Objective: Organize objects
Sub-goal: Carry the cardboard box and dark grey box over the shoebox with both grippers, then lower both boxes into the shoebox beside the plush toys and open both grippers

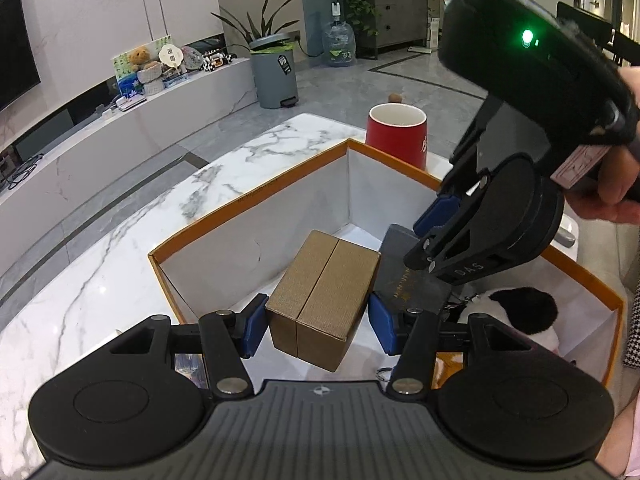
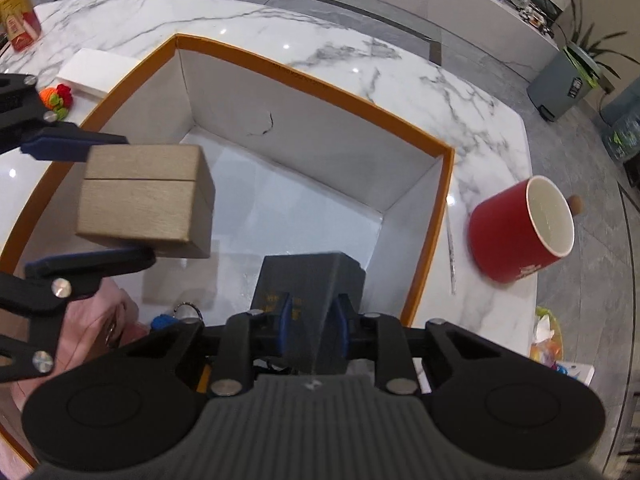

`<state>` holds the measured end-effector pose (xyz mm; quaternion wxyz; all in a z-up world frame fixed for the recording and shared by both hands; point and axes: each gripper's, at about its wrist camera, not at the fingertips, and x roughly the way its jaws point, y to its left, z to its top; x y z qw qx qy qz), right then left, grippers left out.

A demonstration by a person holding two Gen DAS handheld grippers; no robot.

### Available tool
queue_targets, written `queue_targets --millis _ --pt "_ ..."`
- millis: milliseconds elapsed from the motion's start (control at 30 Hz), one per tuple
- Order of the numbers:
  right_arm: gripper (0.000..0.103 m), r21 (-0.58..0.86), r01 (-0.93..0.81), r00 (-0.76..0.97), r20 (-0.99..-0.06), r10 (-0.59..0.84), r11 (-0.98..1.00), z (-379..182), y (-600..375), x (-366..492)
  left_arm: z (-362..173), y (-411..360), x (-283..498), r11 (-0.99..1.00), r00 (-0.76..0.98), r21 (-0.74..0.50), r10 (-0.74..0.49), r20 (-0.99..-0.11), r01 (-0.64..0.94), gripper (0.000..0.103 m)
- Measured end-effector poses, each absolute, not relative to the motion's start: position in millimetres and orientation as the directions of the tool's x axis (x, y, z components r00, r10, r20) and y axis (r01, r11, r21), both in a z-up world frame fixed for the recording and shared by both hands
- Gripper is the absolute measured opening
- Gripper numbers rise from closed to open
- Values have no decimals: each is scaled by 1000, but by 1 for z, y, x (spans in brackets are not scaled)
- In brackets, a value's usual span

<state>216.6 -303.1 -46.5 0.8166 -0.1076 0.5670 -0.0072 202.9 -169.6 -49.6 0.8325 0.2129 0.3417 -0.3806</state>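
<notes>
The left hand-held gripper [image 1: 318, 322] clamps a tan box [image 1: 324, 300] above the orange-rimmed carton [image 1: 256, 196], its long axis running near to far. The right hand-held gripper [image 2: 311, 320] grips a dark gray box [image 2: 308, 280] inside the carton. A red mug [image 2: 520, 228] stands on the marble surface [image 2: 320, 40] just right of the carton.

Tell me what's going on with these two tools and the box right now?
Both tools are over the orange-rimmed box on the marble table. The left tool grips a tan box, held above the box floor. The right tool is shut on a dark grey box near the corner. A red mug stands outside on the table.
</notes>
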Motion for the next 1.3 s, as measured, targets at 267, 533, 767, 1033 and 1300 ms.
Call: queue_targets --millis 267,533,767,1033,1300 --pt "22 -200 -144 394 -910 -129 969 -56 -314 240 -57 -175 209 605 471 126 -454 -756 786 63" --pt "17 -249 -249 398 -907 -136 936 -62 -294 240 -63 -178 213 588 476 160 -433 -766 793 63" --pt "27 -83 -153 375 -927 -19 985 -72 -310 264 -65 -181 218 571 490 218 -378 -786 791 63" --pt "28 -65 -190 324 -946 0 980 -78 -305 250 -69 -188 218 543 448 198 -376 -811 816 63" --pt "22 -27 -190 289 -957 29 981 -71 -306 237 -71 -188 229 551 324 72 -375 -869 831 63"
